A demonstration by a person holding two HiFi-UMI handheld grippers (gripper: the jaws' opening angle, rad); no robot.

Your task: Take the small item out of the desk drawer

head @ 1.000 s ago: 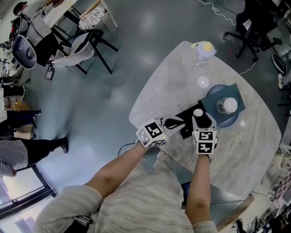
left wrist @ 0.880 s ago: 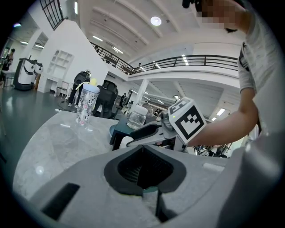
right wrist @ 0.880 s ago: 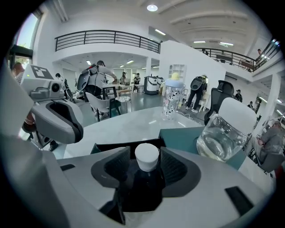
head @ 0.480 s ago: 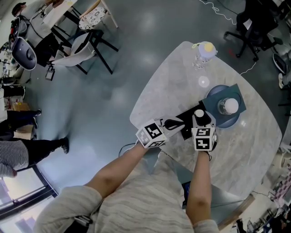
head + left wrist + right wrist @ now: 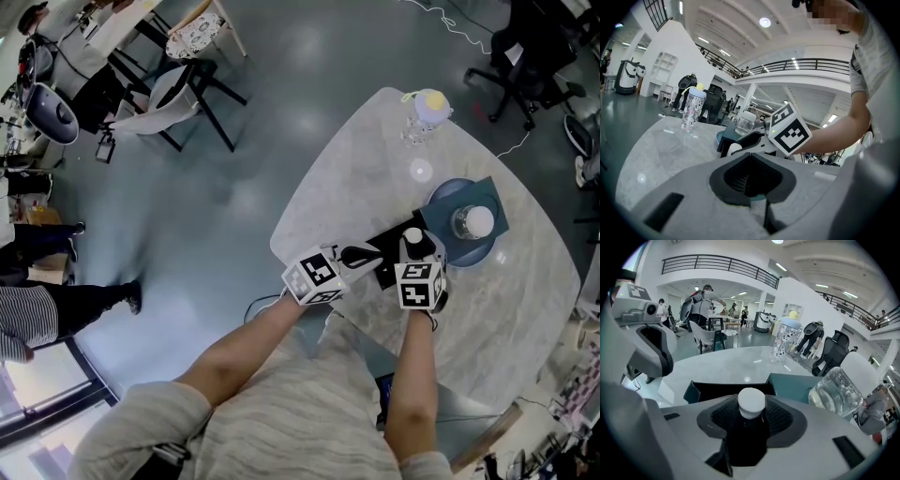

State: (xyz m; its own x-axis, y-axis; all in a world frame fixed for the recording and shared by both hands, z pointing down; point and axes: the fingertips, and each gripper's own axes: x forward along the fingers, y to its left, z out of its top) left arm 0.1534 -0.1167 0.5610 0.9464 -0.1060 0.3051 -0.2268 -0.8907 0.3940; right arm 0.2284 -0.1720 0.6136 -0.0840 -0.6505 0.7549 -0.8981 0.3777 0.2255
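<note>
A small dark bottle with a white cap (image 5: pixel 751 404) stands upright between the pads of my right gripper (image 5: pixel 751 423), which is shut on it. In the head view that bottle (image 5: pixel 412 237) is just above the open black drawer (image 5: pixel 387 243) on the marble table (image 5: pixel 356 169). The drawer's dark wall (image 5: pixel 722 391) lies right in front of the right gripper (image 5: pixel 419 247). My left gripper (image 5: pixel 361 255) hovers at the drawer's near left end. Its jaws (image 5: pixel 752 180) are shut, and nothing shows between the ribbed pads.
A teal organiser (image 5: pixel 489 187) bearing a clear glass jar (image 5: pixel 472 218) sits right behind the drawer. A patterned water bottle with a yellow cap (image 5: pixel 427 105) stands at the far table edge. Chairs (image 5: pixel 183 89) and people are on the floor to the left.
</note>
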